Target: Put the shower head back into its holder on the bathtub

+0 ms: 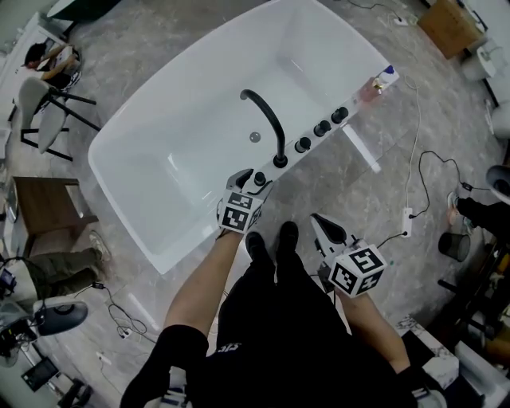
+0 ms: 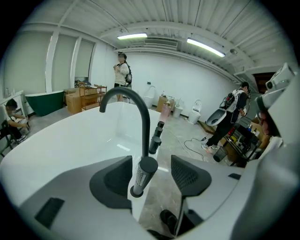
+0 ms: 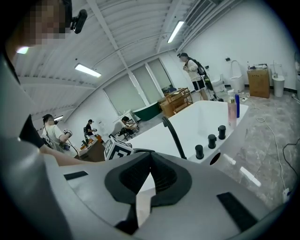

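Grey marbled floor (image 1: 159,48) lies all round. Ahead of the left tongs (image 1: 255,180) runs a white wall (image 2: 187,79) with toilets (image 2: 196,111) along it, and tube lights (image 2: 206,47) on the ribbed ceiling above. Far to their left are tall windows (image 2: 61,61) and a green tub (image 2: 44,101). Right of the right tongs (image 1: 325,227) is a white power strip (image 1: 407,217) with its cable. Far ahead is a cardboard box (image 1: 450,24).

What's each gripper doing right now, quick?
Left gripper: open; the shower head stands between its jaws, not gripped.
Right gripper: shut, empty.
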The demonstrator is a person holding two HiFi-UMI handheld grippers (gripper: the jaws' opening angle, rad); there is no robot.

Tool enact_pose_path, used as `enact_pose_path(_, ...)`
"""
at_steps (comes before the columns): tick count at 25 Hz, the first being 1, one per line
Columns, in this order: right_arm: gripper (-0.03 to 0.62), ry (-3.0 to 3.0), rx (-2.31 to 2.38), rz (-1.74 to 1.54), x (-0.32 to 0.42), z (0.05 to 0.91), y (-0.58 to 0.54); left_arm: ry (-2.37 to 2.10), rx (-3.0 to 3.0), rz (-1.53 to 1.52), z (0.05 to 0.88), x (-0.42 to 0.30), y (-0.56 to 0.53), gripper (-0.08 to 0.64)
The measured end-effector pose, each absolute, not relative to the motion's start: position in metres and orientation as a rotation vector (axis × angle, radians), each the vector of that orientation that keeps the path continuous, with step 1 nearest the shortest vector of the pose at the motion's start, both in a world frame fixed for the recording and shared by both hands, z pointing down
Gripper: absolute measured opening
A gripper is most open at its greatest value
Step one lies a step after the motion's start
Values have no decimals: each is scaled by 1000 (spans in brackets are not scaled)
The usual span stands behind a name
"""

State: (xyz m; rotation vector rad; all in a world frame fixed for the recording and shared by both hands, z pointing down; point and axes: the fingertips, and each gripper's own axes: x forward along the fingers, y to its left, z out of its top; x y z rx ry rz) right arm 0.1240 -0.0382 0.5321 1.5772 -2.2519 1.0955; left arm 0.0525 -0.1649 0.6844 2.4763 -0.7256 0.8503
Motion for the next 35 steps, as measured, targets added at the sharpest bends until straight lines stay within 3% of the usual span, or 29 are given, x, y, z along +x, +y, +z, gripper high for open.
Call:
enact_pose_path(9,15,-2365,1483,977,129,484,-52,-858,2499,706,602,32,-165,258)
enact_pose_path(24,14,-2598,1296,830,131,412,-80,-1157,2497,538,477,-10,-147,146)
enact_pose_path(35,14,-2650,1338,685,121,387,-94,-1265,2548,475,417,-54,-146,135)
